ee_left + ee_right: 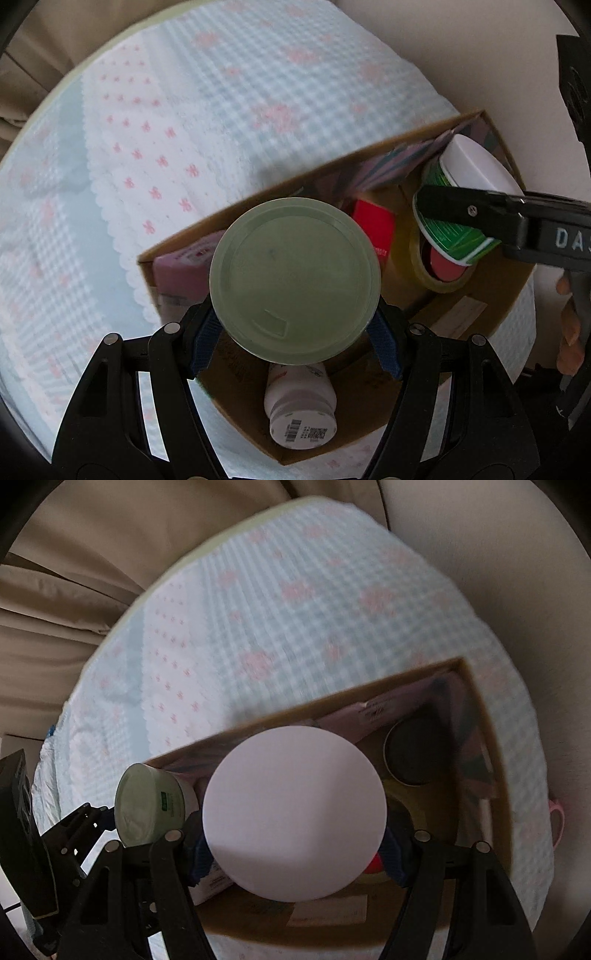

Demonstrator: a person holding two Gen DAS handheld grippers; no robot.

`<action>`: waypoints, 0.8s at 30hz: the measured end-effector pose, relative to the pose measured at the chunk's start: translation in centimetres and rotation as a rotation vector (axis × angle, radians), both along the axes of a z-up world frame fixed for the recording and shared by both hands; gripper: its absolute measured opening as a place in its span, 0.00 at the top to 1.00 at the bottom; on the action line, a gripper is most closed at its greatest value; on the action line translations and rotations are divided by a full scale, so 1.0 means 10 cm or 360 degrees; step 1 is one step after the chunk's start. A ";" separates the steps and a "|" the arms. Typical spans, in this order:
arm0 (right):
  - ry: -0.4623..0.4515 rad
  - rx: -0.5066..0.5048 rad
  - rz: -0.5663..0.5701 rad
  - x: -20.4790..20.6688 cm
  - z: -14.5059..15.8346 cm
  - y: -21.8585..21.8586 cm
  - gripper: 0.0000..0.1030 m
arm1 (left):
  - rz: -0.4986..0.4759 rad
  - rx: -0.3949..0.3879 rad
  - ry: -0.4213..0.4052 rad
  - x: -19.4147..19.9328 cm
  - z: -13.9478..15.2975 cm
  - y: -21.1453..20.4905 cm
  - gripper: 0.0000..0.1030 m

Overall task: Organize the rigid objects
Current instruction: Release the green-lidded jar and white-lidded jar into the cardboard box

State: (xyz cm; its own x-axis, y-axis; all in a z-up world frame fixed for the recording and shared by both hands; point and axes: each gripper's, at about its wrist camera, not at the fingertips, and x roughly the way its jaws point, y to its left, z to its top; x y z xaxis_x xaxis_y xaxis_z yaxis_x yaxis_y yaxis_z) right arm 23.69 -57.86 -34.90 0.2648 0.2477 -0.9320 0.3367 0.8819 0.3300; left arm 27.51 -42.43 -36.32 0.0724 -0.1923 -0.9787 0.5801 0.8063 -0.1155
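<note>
My left gripper (295,325) is shut on a pale green lidded jar (294,281), held over the open cardboard box (184,240). The jar also shows in the right wrist view (147,805), with the left gripper (88,830) below it. My right gripper (295,845) is shut on a green container with a white lid (294,813); that container shows in the left wrist view (458,206), over the box's right part, with the right gripper (480,210) clamped across it.
Inside the box lie a white pill bottle (301,402), a tape roll (439,269), a red box (373,225), a pink item (177,269) and a dark round tin (413,757). The box sits on a blue checked cloth (221,110). A pink item (557,823) lies right of the box.
</note>
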 end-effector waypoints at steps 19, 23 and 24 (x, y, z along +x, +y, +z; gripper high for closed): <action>-0.0064 -0.0118 -0.0225 -0.31 0.48 -0.19 0.00 | 0.0077 -0.0088 -0.0059 -0.27 0.49 0.28 0.00; -0.0114 -0.0130 -0.0220 -0.36 0.62 -0.16 0.00 | 0.0092 -0.0095 -0.0131 -0.32 0.66 0.32 0.00; -0.0124 -0.0130 -0.0214 -0.37 0.66 -0.15 0.00 | 0.0110 -0.0097 -0.0163 -0.34 0.77 0.35 0.00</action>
State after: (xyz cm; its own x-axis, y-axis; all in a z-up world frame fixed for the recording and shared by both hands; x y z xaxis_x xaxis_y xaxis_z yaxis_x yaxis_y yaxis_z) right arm 19.98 -59.38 -28.31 0.3627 0.1297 -0.9229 0.4298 0.8554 0.2891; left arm 24.07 -38.89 -28.66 0.1863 -0.2424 -0.9521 0.5349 0.8379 -0.1087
